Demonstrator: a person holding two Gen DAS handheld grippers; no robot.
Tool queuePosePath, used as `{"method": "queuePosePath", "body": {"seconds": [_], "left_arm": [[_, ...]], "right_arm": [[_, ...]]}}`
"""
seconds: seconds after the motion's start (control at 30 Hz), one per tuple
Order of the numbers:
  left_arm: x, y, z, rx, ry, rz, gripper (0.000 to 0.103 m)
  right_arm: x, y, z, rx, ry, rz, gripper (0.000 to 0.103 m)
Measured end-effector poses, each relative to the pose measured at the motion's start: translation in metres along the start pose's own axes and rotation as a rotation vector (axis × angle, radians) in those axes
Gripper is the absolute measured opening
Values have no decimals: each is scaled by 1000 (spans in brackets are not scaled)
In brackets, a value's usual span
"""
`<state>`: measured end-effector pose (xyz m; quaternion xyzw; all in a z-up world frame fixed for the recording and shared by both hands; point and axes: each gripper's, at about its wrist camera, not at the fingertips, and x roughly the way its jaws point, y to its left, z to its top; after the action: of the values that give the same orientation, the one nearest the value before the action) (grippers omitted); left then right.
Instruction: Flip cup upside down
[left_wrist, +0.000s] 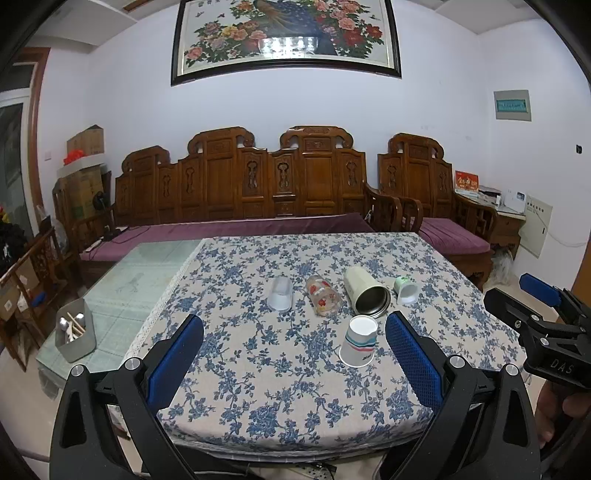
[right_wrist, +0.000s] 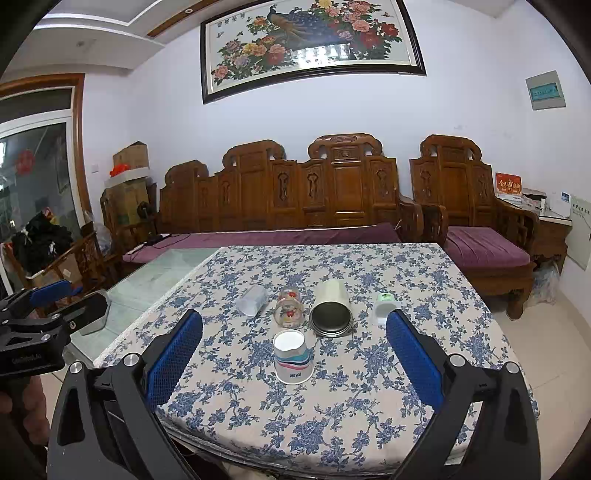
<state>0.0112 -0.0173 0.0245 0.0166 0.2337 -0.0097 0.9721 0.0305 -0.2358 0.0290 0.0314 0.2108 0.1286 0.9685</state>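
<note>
A white paper cup with coloured stripes (left_wrist: 358, 346) (right_wrist: 293, 356) stands upside down on the floral tablecloth (left_wrist: 280, 376) (right_wrist: 332, 398), wide rim on the cloth. Behind it four cups lie on their sides: a translucent plastic cup (left_wrist: 280, 293) (right_wrist: 252, 300), a flower-printed glass (left_wrist: 323, 295) (right_wrist: 289, 307), a cream metal tumbler (left_wrist: 365, 291) (right_wrist: 330, 308), and a small green-white cup (left_wrist: 405, 290) (right_wrist: 384, 308). My left gripper (left_wrist: 293, 343) is open and empty, short of the cups. My right gripper (right_wrist: 294, 341) is open and empty, the paper cup between its fingers' line of sight.
A grey box of utensils (left_wrist: 75, 334) sits on the glass tabletop (left_wrist: 147, 269) left of the cloth. A carved wooden sofa (left_wrist: 240, 184) (right_wrist: 295, 192) stands behind the table. The right gripper's body shows in the left wrist view (left_wrist: 546, 328).
</note>
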Motion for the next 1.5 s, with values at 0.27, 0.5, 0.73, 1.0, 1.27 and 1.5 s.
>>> {"method": "queuePosePath", "body": {"seconds": [0.27, 0.5, 0.73, 1.0, 1.27, 1.5], "left_arm": [[0, -2, 0, 5, -1, 2, 95], [0, -2, 0, 4, -1, 3, 95], [0, -3, -1, 3, 0, 1, 95], [0, -2, -1, 2, 1, 2, 95], [0, -2, -1, 1, 1, 3, 95], [0, -2, -1, 1, -1, 2, 95]], "right_arm": [[3, 0, -3, 5, 3, 0, 100], [3, -1, -4, 8, 3, 1, 100], [5, -1, -5, 12, 6, 1, 100], [6, -1, -9, 14, 9, -2, 100], [6, -1, -7, 15, 10, -1, 100], [6, -2, -7, 16, 9, 0, 100]]}}
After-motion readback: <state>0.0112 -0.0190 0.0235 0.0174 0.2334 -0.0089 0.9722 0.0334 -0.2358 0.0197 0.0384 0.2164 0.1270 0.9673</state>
